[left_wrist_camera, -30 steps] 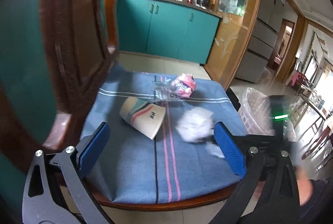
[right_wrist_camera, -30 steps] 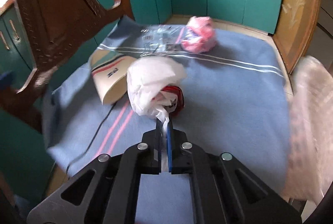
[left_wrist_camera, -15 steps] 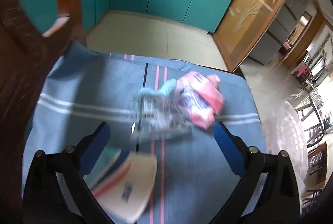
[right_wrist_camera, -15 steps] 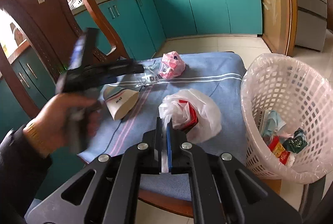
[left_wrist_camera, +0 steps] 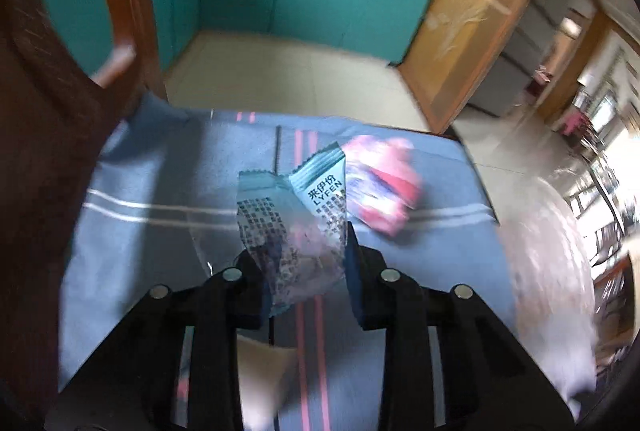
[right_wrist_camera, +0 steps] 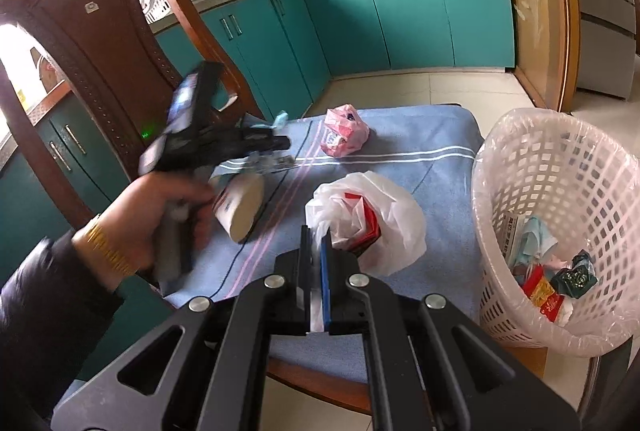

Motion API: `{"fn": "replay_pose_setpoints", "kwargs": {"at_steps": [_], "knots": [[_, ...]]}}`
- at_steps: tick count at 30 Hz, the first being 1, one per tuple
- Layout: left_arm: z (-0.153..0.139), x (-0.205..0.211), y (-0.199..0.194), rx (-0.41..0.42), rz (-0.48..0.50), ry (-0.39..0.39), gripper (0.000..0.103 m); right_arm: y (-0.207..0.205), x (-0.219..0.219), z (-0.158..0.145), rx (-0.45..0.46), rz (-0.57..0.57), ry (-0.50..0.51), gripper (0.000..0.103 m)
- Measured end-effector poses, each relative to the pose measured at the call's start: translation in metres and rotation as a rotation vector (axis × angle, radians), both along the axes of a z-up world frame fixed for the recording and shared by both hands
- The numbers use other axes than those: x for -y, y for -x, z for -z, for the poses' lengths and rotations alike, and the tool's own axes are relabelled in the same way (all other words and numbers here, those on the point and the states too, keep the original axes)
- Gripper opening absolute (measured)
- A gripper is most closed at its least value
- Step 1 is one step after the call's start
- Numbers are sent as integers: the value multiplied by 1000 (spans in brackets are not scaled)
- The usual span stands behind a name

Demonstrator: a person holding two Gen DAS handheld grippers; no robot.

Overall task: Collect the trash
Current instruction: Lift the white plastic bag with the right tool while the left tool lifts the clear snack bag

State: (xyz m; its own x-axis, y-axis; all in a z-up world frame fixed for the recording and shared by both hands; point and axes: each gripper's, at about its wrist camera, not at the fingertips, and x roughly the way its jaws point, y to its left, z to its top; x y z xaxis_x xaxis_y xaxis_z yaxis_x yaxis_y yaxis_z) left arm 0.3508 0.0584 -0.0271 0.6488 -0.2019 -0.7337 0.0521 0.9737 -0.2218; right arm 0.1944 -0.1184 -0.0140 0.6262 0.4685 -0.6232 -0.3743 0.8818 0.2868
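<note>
Clear snack wrapper point(left_wrist_camera: 298, 231) sits between the jaws of the left gripper point(left_wrist_camera: 306, 277), which have just been closing and now pinch it above the blue cloth point(left_wrist_camera: 152, 243). The right gripper point(right_wrist_camera: 316, 271), jaws together, clamps the white plastic bag point(right_wrist_camera: 384, 219) beside the basket point(right_wrist_camera: 560, 167).

You have a clear, printed snack wrapper point(left_wrist_camera: 298, 231) pinched upright; a crumpled pink wrapper point(right_wrist_camera: 345, 131) lies beyond; the white plastic bag point(right_wrist_camera: 376, 219) hangs clamped; a paper cup point(right_wrist_camera: 240, 207) lies tipped.

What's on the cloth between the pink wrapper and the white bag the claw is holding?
Nothing: in the right wrist view only bare striped cloth lies between the pink wrapper and the white bag.
</note>
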Motion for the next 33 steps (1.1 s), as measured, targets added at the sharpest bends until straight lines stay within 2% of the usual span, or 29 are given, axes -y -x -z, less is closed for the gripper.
{"fn": "replay_pose_setpoints", "kwargs": {"at_steps": [3, 6, 8, 10, 13, 18, 33], "knots": [[-31, 8, 67, 124, 43, -11, 31, 7, -3, -6, 34, -11, 8, 4], [-59, 10, 125, 267, 93, 32, 31, 15, -6, -10, 71, -20, 23, 4], [-69, 13, 150, 329, 126, 47, 31, 19, -9, -12, 88, -26, 24, 4], [-75, 19, 154, 354, 159, 68, 31, 22, -11, -12, 99, -26, 31, 4], [-76, 18, 163, 364, 159, 24, 31, 28, -10, -13, 105, -15, 32, 4], [-65, 29, 174, 313, 168, 8, 31, 48, -7, -11, 121, -14, 45, 4], [-44, 41, 166, 244, 168, 4, 31, 48, -9, -6, 116, -17, 70, 4]]}}
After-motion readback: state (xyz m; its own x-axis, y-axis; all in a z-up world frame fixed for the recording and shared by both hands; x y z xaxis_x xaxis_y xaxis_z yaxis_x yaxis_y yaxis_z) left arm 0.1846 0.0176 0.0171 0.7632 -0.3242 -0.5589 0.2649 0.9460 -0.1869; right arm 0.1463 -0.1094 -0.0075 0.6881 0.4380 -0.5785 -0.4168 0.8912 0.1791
